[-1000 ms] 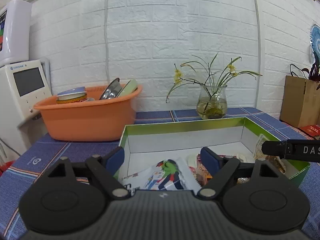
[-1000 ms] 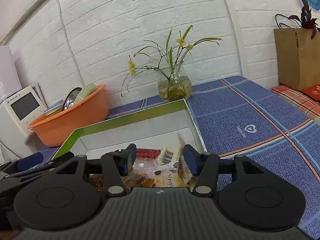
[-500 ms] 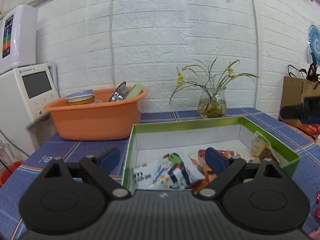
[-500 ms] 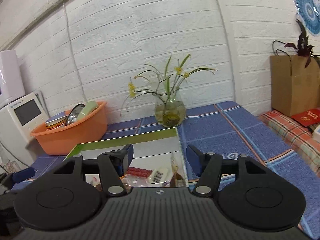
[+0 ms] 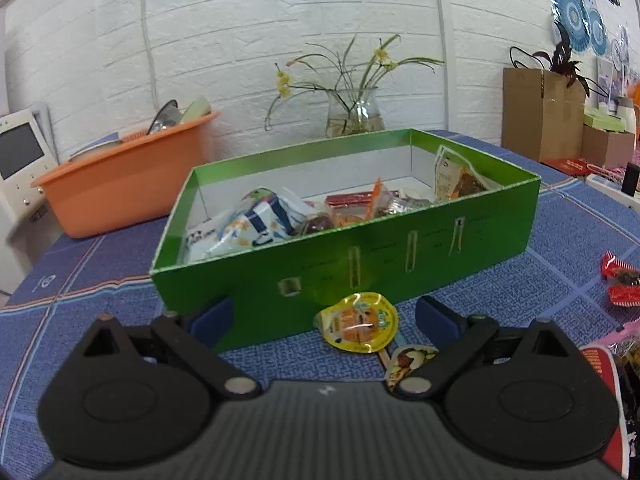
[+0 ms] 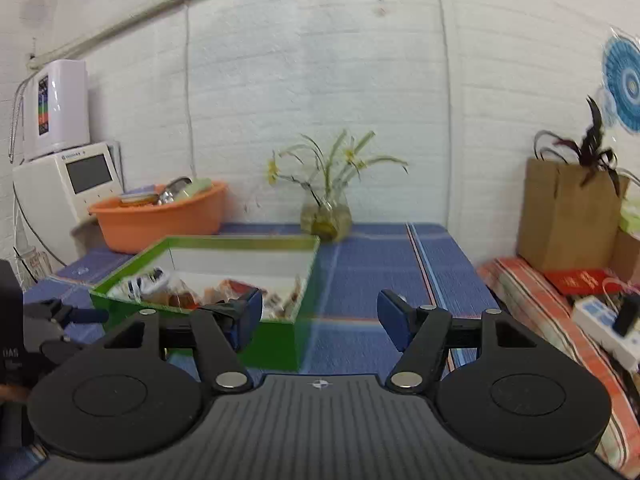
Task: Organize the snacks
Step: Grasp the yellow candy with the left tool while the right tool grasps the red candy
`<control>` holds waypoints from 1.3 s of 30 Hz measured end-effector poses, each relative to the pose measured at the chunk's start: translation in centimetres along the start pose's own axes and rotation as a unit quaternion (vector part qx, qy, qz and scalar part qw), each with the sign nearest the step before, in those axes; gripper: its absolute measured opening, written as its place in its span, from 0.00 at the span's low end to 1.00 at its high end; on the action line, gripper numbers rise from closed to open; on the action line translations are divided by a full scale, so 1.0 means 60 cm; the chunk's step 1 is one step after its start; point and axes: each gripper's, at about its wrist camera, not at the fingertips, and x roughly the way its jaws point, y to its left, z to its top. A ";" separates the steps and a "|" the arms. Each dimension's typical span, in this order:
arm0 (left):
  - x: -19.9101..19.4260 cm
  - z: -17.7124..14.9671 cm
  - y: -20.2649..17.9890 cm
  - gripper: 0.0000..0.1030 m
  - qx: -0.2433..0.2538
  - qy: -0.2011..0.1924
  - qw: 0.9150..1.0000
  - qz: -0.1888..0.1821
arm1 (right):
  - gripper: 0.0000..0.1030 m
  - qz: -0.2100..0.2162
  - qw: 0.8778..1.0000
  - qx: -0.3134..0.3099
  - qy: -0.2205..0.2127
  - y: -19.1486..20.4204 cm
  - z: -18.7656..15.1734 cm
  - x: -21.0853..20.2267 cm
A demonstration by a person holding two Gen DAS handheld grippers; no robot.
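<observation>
Your left tool [image 5: 322, 316] sits low over the worktop [image 5: 100, 272] with its jaws spread wide; they have just been opening, and nothing is gripped. Between the blue pads lies a jelly cup [image 5: 360, 322], round and yellow, with a glossy printed lid showing orange and green cartoon art. It rests on the blue cloth, just in front of the green box [image 5: 400, 256] and touching neither pad. Just beside it, toward your right pad, a small wrapper [image 5: 408, 360] with a brown picture lies flat, partly hidden by the tool.

The box is open-topped, bright green outside and white inside. In it you see a blue-and-white bag [image 5: 260, 220] at the left, a red packet [image 5: 348, 200] and orange-edged sachets in the middle, and a pale packet [image 5: 452, 178] leaning upright against the right wall. Red wrapped candies [image 5: 620, 280] lie loose on the cloth well to the right of the box.

Your right tool [image 6: 320, 314] is held above the worktop, right of the box, jaws fully spread and empty; they too have just been opening. That view is blurred. Behind the box stand an orange basin [image 5: 120, 184] and a glass vase [image 5: 354, 114] against the white wall.
</observation>
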 end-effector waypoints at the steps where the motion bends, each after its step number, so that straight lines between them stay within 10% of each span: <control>1: 0.005 0.000 -0.004 0.94 0.005 0.008 1.000 -0.002 | 1.00 -0.011 1.000 0.008 0.020 -0.013 -0.015 -0.001; 13: 0.049 0.003 0.010 0.94 -0.020 0.064 0.996 -0.062 | 1.00 -0.055 0.985 0.057 0.152 -0.010 -0.108 0.073; 22: 0.037 0.006 0.012 0.44 -0.019 0.049 0.994 -0.092 | 1.00 -0.016 0.989 -0.004 0.144 0.018 -0.118 0.088; 25: 0.031 0.006 0.012 0.33 -0.016 0.049 0.993 -0.102 | 0.67 0.009 0.990 -0.001 0.140 0.018 -0.115 0.080; 32: 0.008 -0.002 0.035 0.30 -0.046 0.036 0.993 -0.107 | 0.34 0.017 0.995 -0.007 0.096 0.035 -0.094 0.053; 39: -0.027 -0.006 0.069 0.30 -0.078 0.010 0.992 -0.094 | 0.34 0.057 0.996 0.008 0.064 0.058 -0.072 0.039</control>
